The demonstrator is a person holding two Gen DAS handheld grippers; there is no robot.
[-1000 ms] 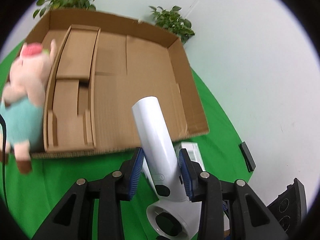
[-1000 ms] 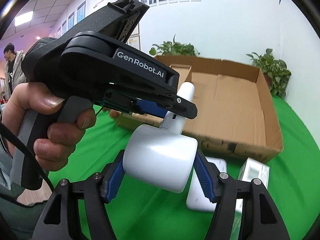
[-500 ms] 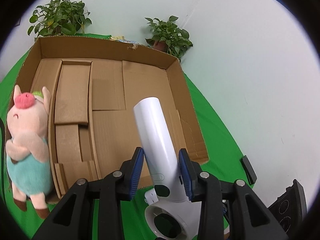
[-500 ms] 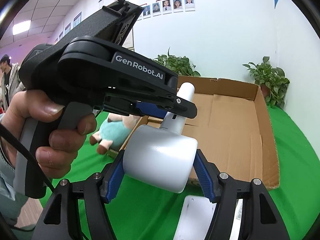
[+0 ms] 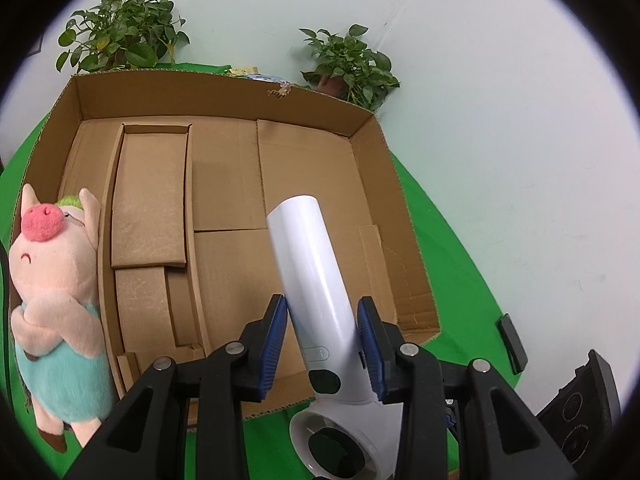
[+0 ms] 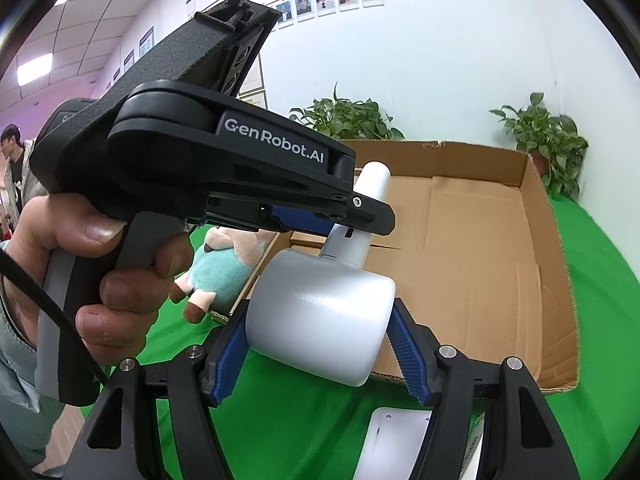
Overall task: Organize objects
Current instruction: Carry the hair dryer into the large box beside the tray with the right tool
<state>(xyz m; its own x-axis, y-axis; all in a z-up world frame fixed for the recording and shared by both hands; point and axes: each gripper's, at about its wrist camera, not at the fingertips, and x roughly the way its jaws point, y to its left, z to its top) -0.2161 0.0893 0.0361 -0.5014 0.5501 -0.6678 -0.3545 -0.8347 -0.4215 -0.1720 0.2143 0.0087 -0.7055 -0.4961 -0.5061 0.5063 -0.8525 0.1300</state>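
The stuffed pig (image 5: pixel 52 296) lay against the outside of the left wall of the cardboard box (image 5: pixel 372 152), on the green table (image 5: pixel 452 248), snout toward the far edge. The box floor held only loose cardboard flaps.

The left tool (image 5: pixel 322 344) was clamped on the handle of the white hair dryer (image 5: pixel 312 280), both blue pads pressed against its sides. The right tool (image 6: pixel 320 354) was clamped across the dryer's barrel, pads bearing on either side of it. The dryer was therefore held off the table by both tools, above the box's near wall.

Orientation: in the left wrist view the handle, the dryer's long axis, ran forward and upward from the tool, tilted slightly left, its free end pointing over the box interior toward the far wall. The barrel sat crosswise below it at the near end, with one round opening facing the left camera.

Judgement: the step in hand appeared to be carrying the dryer into the box. To do this well, the two tools should travel together so the dryer is not twisted between them, clear the near wall, lower the dryer onto bare floor right of the flaps, then one tool should let go before the other.

A white flat item (image 6: pixel 394 440) lay on the table below the right tool. Two potted plants (image 5: pixel 120 36) stood at the far edge.
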